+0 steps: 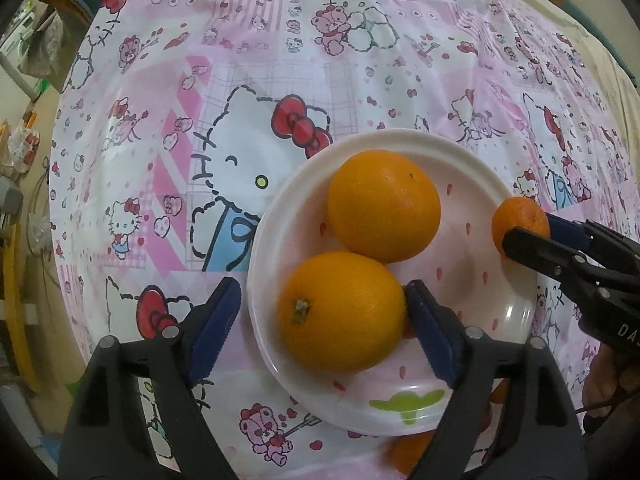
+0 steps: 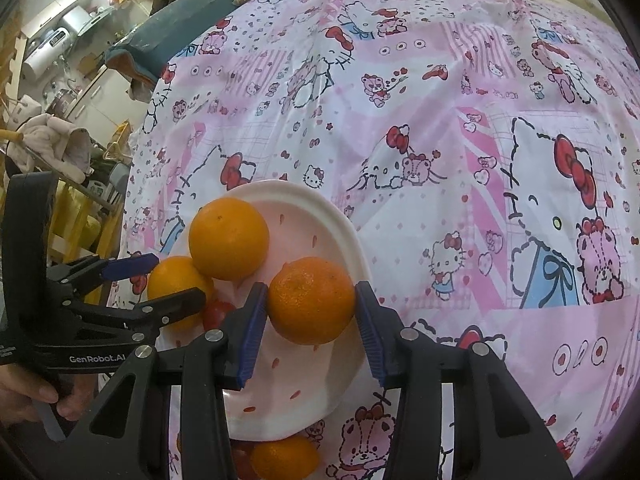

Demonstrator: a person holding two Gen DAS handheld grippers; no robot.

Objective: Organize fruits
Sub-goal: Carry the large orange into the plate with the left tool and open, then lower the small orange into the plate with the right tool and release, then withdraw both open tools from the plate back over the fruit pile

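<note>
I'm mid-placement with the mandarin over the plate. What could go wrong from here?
1. The right hand-held gripper holds the mandarin near the plate rim; released there, it may roll onto the tablecloth.
2. Two oranges already crowd the plate; a dropped mandarin could knock one.
3. The open left hand-held gripper straddles the near orange and could nudge it.

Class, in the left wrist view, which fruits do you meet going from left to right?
Orange with the stem showing → second orange behind it → small tangerine held in the right tool.
</note>
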